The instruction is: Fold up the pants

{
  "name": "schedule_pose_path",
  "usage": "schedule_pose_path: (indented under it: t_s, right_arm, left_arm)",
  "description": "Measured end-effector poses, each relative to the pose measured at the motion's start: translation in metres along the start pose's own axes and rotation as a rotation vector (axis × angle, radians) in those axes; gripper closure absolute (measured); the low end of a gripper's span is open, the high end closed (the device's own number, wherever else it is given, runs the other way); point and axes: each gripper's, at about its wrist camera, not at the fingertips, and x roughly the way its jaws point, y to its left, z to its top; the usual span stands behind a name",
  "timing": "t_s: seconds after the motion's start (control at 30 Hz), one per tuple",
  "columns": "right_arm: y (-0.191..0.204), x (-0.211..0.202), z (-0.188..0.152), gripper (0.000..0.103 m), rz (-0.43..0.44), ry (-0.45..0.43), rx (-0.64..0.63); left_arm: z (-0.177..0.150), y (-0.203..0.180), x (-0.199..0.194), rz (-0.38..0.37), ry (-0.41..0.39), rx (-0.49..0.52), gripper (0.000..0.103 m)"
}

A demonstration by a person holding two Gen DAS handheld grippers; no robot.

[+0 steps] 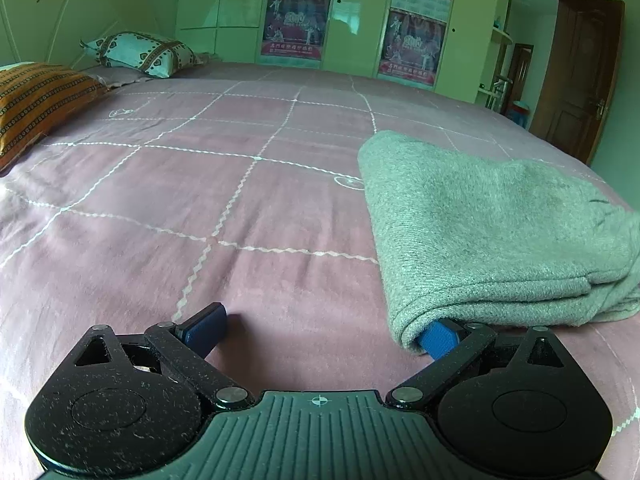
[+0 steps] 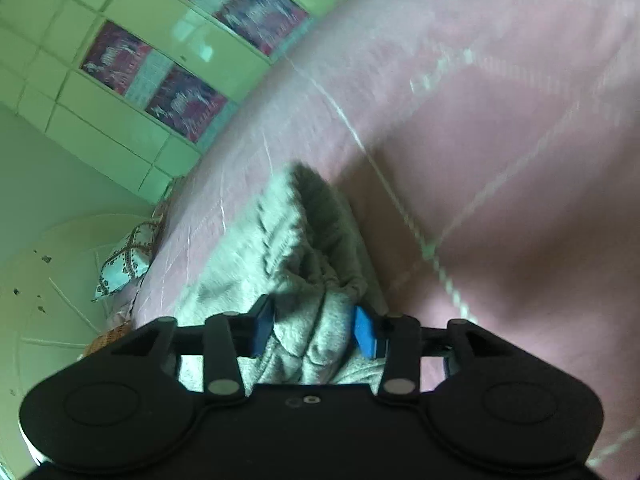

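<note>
Nearest the lens in the left wrist view is the left tool [image 1: 320,330], its black linkage filling the bottom of the frame and its blue pads spread wide with bare bedspread between them; the right-hand pad [image 1: 438,338] just touches, or slips slightly under, the near corner of the pants [image 1: 480,232], so nothing is pinched there. The grey pants lie folded into a thick, layered bundle at the right of that frame, on the pink bed [image 1: 200,200], their long side running away from the tool toward the upper right. In the right wrist view, tilted and blurred, the right tool [image 2: 316,330] sits low in the frame with a bunched ridge of the same grey cloth [image 2: 304,248] between its pads; the pads look close to the fabric, but whether they actually press on it I cannot tell. The right hand seems the one engaged with the bundle, the left standing off to its side. The coming move, I'd judge, turns on that corner: the left tool would have to shift rightward in its frame to take cloth. Only the left view shows the neat stacked edges; only the right shows the gathered, wrinkled end. Two pillows [image 1: 132,52] rest at the upper left.
</note>
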Motion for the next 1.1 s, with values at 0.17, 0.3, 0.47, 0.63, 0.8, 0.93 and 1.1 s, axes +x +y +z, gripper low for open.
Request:
schedule_pose_path:
  t_s: [0.17,0.3,0.47,0.63,0.8,0.93,1.1]
  right_arm:
    - [0.038,-0.017,0.008,0.073,0.055,-0.125,-0.123]
    - [0.063,0.003,0.01,0.07,0.135,-0.076,-0.185]
    - [0.05,0.046,-0.003,0.078,-0.072,0.055,-0.289]
    - [0.024,0.029,0.012,0.101,-0.065,0.061,-0.223]
    - [0.007,-0.014,0.038,0.046,-0.029,-0.062,-0.22]
    - [-0.014,0.003,0.05,0.046,0.031,-0.016,-0.107]
    - [-0.029,0.036,0.038,0.046,0.069,0.066,-0.032]
  left_arm:
    - [-0.001,0.001,0.0,-0.003,0.0,-0.001,0.004]
    - [0.0,0.0,0.0,-0.003,0.0,-0.002,0.004]
    - [-0.001,0.001,0.0,-0.007,0.001,-0.004,0.004]
    - [0.002,0.006,-0.008,-0.029,0.067,0.013,0.003]
    - [0.015,0.037,-0.036,-0.09,0.009,-0.095,0.003]
    - [0.043,0.04,-0.017,-0.178,0.024,-0.186,0.003]
    - [0.062,0.019,0.026,-0.306,0.124,-0.203,0.003]
